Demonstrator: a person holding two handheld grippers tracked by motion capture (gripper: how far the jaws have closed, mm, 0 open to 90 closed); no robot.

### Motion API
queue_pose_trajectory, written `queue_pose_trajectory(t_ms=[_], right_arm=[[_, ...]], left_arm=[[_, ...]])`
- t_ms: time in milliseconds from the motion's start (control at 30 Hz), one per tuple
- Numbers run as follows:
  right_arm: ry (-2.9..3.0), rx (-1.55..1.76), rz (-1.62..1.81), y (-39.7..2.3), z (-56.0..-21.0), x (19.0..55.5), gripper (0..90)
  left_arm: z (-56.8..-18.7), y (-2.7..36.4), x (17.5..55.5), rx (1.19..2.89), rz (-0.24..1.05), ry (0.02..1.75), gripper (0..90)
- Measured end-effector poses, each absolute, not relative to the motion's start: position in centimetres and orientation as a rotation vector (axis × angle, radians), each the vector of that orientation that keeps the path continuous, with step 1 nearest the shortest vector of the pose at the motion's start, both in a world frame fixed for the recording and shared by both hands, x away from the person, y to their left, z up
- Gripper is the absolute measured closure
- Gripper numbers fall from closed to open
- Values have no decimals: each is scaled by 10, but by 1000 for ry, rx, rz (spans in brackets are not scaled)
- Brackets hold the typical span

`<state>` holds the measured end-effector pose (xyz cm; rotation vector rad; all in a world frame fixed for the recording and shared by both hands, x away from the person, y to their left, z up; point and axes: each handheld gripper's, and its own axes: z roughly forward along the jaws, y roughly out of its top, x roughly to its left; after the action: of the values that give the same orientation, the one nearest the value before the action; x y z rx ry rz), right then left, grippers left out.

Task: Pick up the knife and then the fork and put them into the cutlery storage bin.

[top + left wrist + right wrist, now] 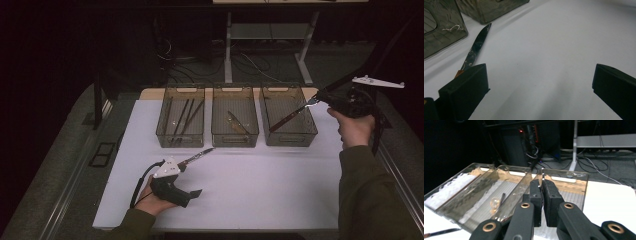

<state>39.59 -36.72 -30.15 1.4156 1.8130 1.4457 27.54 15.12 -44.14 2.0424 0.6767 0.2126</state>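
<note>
A knife (198, 155) with a dark blade lies on the white table (250, 185) just in front of the left bin (180, 140). My left gripper (190, 179) rests low behind it, open. In the left gripper view the knife (477, 47) runs beside the left jaw, outside the wide gap of the gripper (540, 82). My right gripper (317, 99) hangs over the right bin (290, 139), shut on the silver end of a long utensil (287, 119) with a dark red handle that slants down into that bin. In the right gripper view the gripper (541, 182) pinches a thin metal edge.
Three clear bins stand in a row at the back; the left one holds dark sticks (184, 116), the middle bin (235, 139) a utensil (236, 122). Beyond the table are cables and desk legs (228, 50). Open white table lies in front.
</note>
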Motion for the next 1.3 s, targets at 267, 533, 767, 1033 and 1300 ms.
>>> queue_pose_trajectory(t_ms=[267,533,767,1033,1300], right_arm=[[1843,1464,1329,-369,-310,416,861],[1975,1504,1236,-358,-331,435,860],[2013,1540,1217,-359,-346,452,853],[2007,1555,1088,-352,-368,478,676],[1907,1615,1063,-352,-367,478,349]], left_arm=[[-441,151,275,2041,206,670,0],[-441,150,275,2042,200,667,0],[-441,149,275,2042,191,669,0],[-441,150,276,2029,182,671,0],[-440,150,276,2030,176,666,0]])
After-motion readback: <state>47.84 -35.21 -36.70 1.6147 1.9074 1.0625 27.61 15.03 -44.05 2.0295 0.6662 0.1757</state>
